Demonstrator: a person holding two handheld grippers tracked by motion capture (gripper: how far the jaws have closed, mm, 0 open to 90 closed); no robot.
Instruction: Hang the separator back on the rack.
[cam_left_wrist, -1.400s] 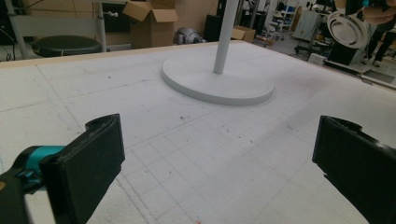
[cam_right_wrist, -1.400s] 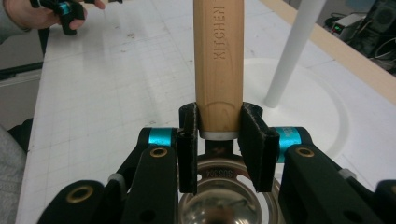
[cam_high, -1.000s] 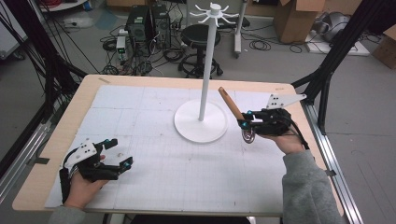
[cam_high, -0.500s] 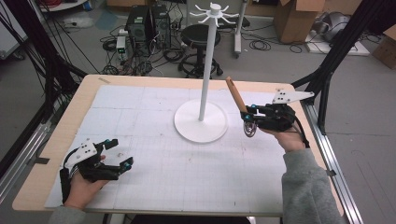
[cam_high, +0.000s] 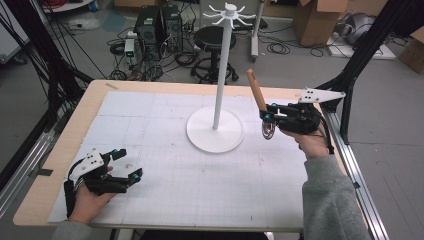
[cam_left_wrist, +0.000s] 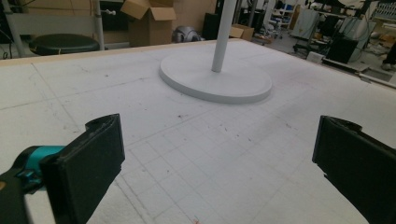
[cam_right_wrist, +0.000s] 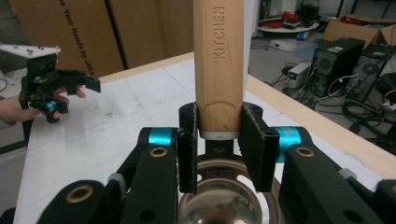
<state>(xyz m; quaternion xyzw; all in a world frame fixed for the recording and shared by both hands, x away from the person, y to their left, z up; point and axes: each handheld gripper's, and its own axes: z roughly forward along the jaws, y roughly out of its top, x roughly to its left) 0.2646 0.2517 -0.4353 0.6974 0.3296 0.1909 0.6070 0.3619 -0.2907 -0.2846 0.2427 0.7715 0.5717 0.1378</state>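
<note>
The right claw (cam_high: 268, 116) is clamped on one utensil (cam_high: 260, 102): a pale wooden handle stamped "KITCHEN", a steel ring and a shiny metal bowl below, held tilted in the air just right of the single white hook stand (cam_high: 216, 127). The left claw (cam_high: 122, 165) rests apart on the bench (cam_high: 165, 200).

Even, soft indoor light; faint shadows, slightly blurry frames.

You are working with two grippers, the left gripper (cam_high: 125, 165) and the right gripper (cam_high: 266, 114), one wooden-handled strainer (cam_high: 260, 102), one white hook stand (cam_high: 216, 131), and one table (cam_high: 150, 86).
</note>
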